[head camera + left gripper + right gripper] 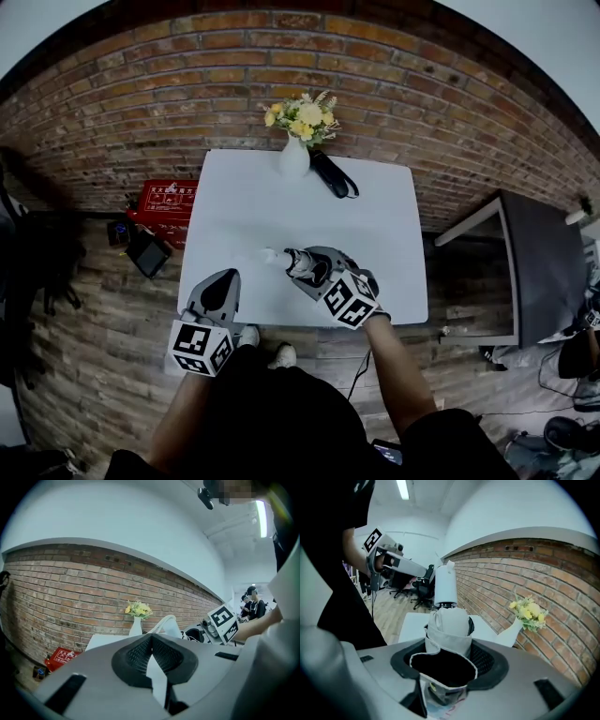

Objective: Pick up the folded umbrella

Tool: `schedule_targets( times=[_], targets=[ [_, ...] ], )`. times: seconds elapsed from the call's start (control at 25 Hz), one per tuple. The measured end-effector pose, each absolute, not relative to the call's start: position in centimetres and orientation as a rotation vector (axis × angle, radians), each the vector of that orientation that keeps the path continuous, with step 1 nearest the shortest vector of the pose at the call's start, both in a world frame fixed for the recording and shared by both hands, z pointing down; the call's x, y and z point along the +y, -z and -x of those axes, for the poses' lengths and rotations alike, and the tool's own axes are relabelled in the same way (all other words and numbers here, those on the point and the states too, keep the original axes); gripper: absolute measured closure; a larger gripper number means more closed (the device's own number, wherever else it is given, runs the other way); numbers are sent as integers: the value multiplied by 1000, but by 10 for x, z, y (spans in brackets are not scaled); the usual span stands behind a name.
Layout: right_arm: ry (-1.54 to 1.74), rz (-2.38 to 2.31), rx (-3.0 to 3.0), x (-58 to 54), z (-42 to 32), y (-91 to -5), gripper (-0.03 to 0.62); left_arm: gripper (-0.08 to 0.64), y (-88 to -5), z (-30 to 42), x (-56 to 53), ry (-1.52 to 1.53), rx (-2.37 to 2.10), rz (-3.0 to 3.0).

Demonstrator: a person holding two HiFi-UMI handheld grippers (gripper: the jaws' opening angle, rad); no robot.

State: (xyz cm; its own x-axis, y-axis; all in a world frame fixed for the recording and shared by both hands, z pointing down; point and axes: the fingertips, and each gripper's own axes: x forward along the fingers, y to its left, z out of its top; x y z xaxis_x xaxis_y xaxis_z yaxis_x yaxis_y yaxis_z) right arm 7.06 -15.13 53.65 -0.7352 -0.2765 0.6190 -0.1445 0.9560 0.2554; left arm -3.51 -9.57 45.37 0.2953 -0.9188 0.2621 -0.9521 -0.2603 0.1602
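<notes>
While the right gripper [298,262] is pinching the folded umbrella [449,620] by its soft fabric middle above the table [234,197], the light bundle is probably needing a firm squeeze onto its stiff shaft, and the left gripper [223,277] is holding its jaws pressed together.

All three views are bent by strong fisheye distortion, and their corners are darkened. Even, diffuse light is given by ceiling strip lights [260,518]; only faint shadows are cast on the table [244,216]. The folded umbrella [446,620] is rendered sharply, the distant room softly.
</notes>
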Motion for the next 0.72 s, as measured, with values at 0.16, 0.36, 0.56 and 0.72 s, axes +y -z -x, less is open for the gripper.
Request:
schedule_targets(
  times=[0.16, 0.36, 0.56, 0.72],
  targets=[
    [198, -373, -2465, -146, -74, -520, 345, 546, -448, 38, -96, -169, -1699, -2303],
    [130, -480, -2547, -138, -73, -493, 345, 546, -431, 46, -98, -146, -1676, -2355],
    [26, -590, -2658, -128, -72, -455, 345, 546, -414, 56, -98, -124, -1650, -2416],
    [-46, -702, -2741, -122, -74, -431, 345, 546, -406, 63, -99, -92, -1627, -2442]
  ],
)
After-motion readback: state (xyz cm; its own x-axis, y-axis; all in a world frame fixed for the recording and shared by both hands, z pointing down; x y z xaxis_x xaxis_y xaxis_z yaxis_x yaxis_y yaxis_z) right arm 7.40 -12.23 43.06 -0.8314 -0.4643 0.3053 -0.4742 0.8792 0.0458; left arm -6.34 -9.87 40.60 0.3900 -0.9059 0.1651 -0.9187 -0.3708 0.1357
